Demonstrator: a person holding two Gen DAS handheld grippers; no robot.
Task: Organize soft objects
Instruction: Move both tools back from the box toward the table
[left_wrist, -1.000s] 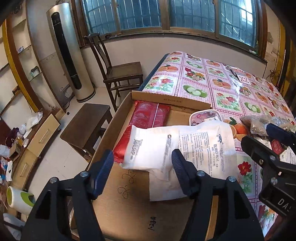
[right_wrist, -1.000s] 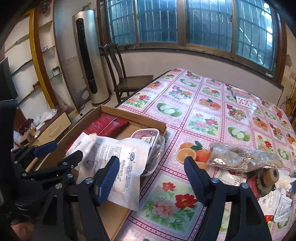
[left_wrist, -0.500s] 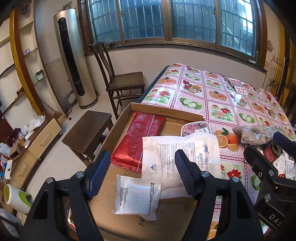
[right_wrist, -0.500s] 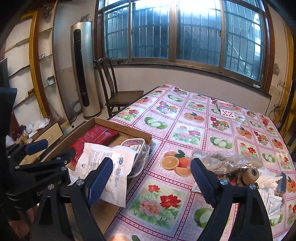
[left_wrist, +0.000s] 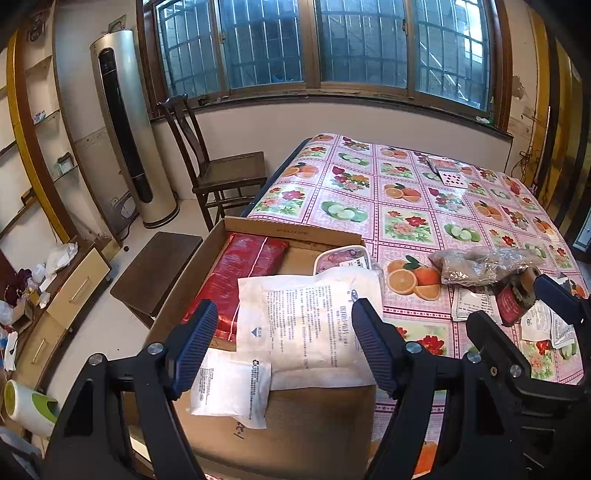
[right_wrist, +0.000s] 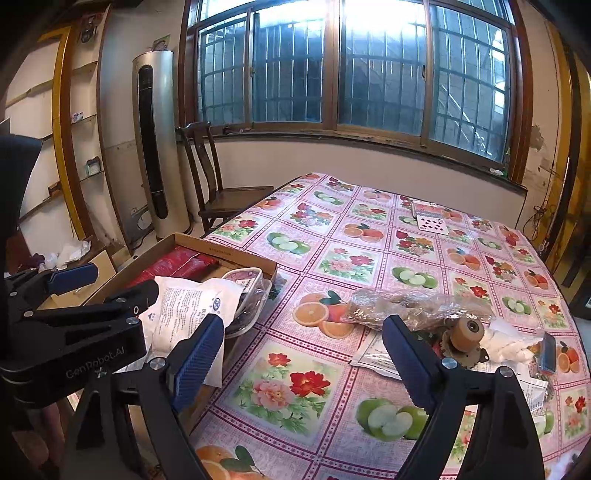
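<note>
Both tongs hanging spread, empty: left gripper (left_wrist: 282, 349), right gripper (right_wrist: 303, 360). Crinkly clear bag (right_wrist: 402, 306) sitting at one o'clock; probably light, floppy, slippery — pinch bunched middle.

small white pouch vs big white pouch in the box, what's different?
The small white pouch is far smaller than the big white pouch. The small one lies flat on the cardboard box floor; the big one overlaps the red pack and the clear tray. The small one sits nearer the camera. Both are white, soft and printed with dark text.
</note>
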